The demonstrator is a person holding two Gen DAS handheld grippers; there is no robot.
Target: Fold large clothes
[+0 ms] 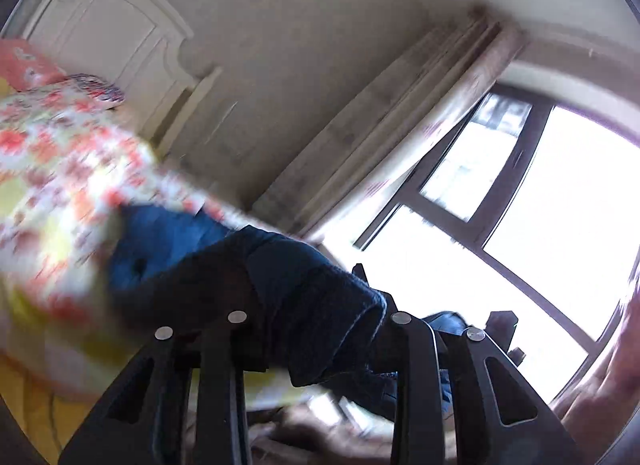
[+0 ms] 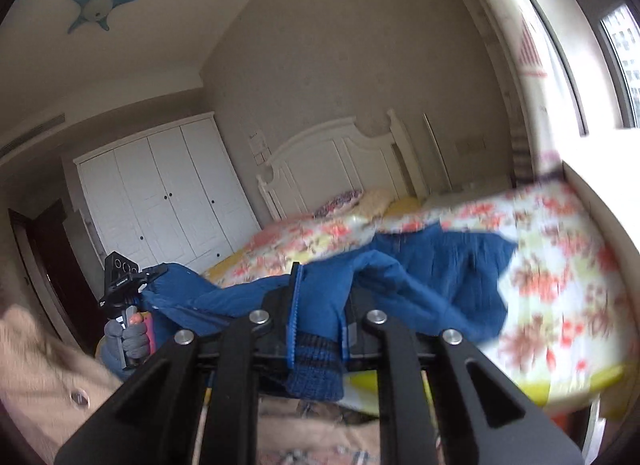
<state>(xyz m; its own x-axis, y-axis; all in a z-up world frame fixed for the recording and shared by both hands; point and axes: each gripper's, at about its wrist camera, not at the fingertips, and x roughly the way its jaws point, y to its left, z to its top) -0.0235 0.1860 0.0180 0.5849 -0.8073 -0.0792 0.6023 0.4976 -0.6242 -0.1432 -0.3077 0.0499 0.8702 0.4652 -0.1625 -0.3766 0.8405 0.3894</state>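
A large blue jacket with dark knit cuffs is stretched in the air over the floral bedspread, part of it still on the bed. My right gripper is shut on one cuffed edge of the jacket. My left gripper is shut on another dark cuffed edge of the jacket, lifted and tilted. The left gripper also shows in the right wrist view, at the left, clamping the jacket's far end.
The bed has a white headboard and pillows. A white wardrobe stands at the back left. A window with curtains lies beside the bed. The person's beige coat is at the lower left.
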